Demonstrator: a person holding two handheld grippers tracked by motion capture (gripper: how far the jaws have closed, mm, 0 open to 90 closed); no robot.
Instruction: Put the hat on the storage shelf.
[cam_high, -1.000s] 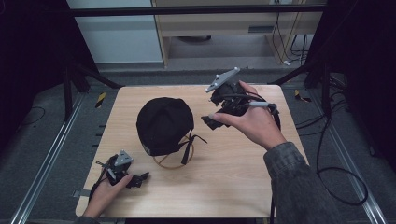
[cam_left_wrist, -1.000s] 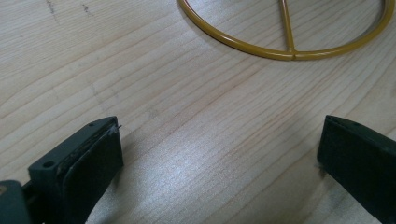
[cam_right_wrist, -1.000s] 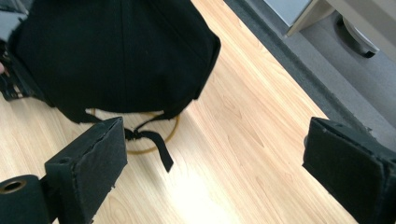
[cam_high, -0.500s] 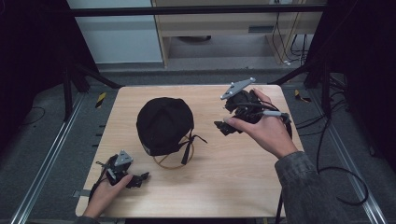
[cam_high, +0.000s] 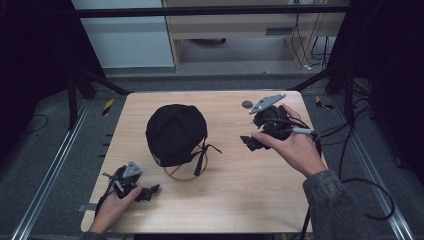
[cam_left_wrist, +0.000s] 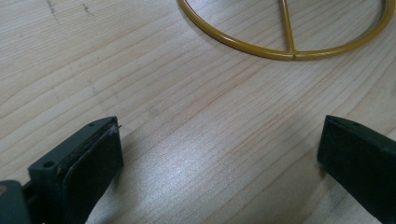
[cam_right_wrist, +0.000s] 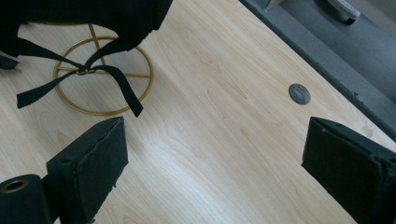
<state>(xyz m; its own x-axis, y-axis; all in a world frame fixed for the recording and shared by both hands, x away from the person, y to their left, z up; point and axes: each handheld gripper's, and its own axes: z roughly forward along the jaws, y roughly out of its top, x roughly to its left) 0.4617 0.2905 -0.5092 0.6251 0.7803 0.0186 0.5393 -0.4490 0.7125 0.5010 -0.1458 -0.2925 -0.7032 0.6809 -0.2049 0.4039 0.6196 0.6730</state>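
A black cap (cam_high: 176, 134) sits on a gold wire stand (cam_high: 186, 170) near the middle of the wooden surface (cam_high: 260, 200), its two straps (cam_right_wrist: 109, 74) hanging down over the stand's round base ring and joined at a small buckle. The right tool (cam_high: 248, 144) is held above the surface to the right of the cap, clear of it, with its jaws wide apart and nothing between them; its own camera looks across bare wood toward the straps and the ring. The left tool (cam_high: 149, 192) rests low at the near left corner, jaws likewise spread and empty, pointing at the front arc of the ring (cam_left_wrist: 285, 44). The work in hand appears to be taking the cap off its stand, and the right tool seems best placed to start. To do it well, bring that tool in low toward the cap's lower edge on the side facing it, and close on a fold of fabric rather than on the loose straps, which would only slide or drag the buckle. The stand looks light, so it will probably tip or travel if the cap is pulled sideways; lifting straight up is safer. The left tool could pin the ring's near arc against the surface while the cap rises, keeping the straps from snagging on the wire.
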